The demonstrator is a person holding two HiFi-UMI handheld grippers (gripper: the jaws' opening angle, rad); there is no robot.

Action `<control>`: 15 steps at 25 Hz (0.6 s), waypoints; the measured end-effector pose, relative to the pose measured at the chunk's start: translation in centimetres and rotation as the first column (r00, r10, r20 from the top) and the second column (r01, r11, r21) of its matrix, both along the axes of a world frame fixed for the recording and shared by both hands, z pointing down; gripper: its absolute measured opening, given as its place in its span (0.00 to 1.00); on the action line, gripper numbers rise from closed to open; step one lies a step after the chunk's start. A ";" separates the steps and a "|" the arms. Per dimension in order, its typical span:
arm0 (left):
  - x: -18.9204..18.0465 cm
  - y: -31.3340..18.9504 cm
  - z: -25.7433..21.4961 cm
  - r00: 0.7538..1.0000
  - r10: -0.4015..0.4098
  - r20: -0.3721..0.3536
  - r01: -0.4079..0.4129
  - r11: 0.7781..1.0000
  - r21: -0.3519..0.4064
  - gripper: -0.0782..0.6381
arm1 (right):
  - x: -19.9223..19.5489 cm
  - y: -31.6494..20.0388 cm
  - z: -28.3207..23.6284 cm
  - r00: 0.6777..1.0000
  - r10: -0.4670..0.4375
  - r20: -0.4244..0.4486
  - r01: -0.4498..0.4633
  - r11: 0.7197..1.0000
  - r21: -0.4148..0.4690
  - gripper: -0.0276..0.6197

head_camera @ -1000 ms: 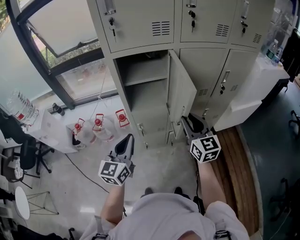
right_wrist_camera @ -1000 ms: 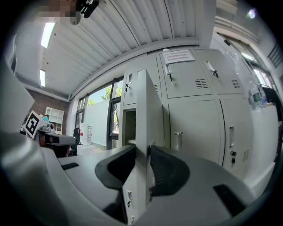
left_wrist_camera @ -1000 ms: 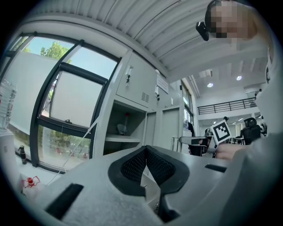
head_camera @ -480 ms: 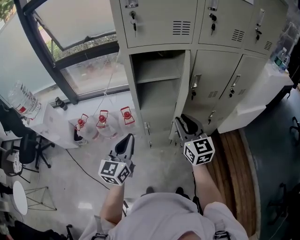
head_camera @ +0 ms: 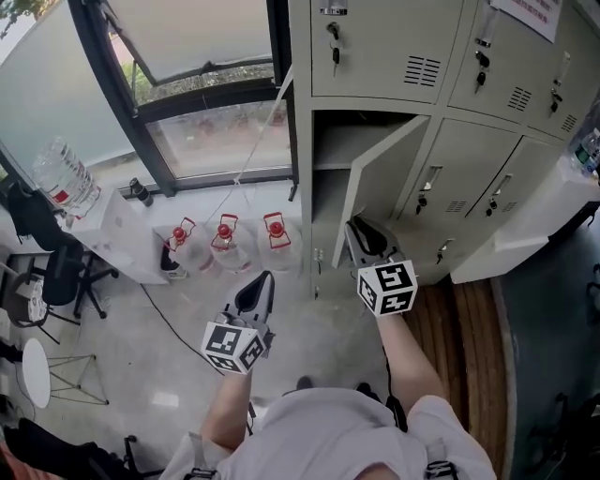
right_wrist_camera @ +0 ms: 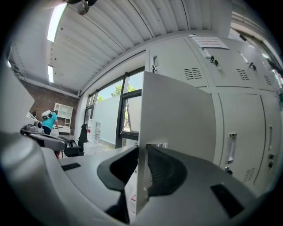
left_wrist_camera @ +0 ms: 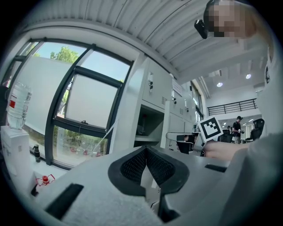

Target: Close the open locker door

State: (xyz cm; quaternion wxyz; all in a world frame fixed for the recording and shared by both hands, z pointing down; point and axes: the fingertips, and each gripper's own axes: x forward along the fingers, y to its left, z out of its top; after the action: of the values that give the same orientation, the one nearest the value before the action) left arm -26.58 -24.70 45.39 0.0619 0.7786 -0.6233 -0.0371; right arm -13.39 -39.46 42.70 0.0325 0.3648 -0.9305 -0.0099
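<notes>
Head view: illegible red-print notice (head_camera: 536, 13) upper right of locker door (head_camera: 375, 183).

A dark-framed window (head_camera: 187, 66) stands beyond the left fingers (head_camera: 253, 294), with three red-capped water jugs (head_camera: 223, 246) on the pale floor (head_camera: 319, 328) beneath it. Wooden boards (head_camera: 473, 319) run right of the right fingers (head_camera: 362, 236). Strip lights (right_wrist_camera: 56, 17) cross the ribbed ceiling (right_wrist_camera: 115, 31).
</notes>
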 end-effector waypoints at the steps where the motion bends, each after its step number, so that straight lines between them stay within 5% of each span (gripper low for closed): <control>1: -0.5 0.1 0.1 1.000 -0.008 -0.004 0.008 1.000 -0.002 0.12 | -0.8 -0.4 0.0 1.000 -0.005 0.000 0.005 1.000 0.001 0.15; 15: -4.9 0.4 1.2 0.996 -0.084 -0.024 0.083 0.996 -0.034 0.12 | -8.2 -8.7 -0.6 1.000 0.020 -0.002 -0.020 1.000 -0.023 0.10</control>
State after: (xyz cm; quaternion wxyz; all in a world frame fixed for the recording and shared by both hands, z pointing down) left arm -31.45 -24.30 46.60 0.0809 0.7503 -0.6549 -0.0393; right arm -21.57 -48.15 42.10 0.0377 0.3736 -0.9268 0.0007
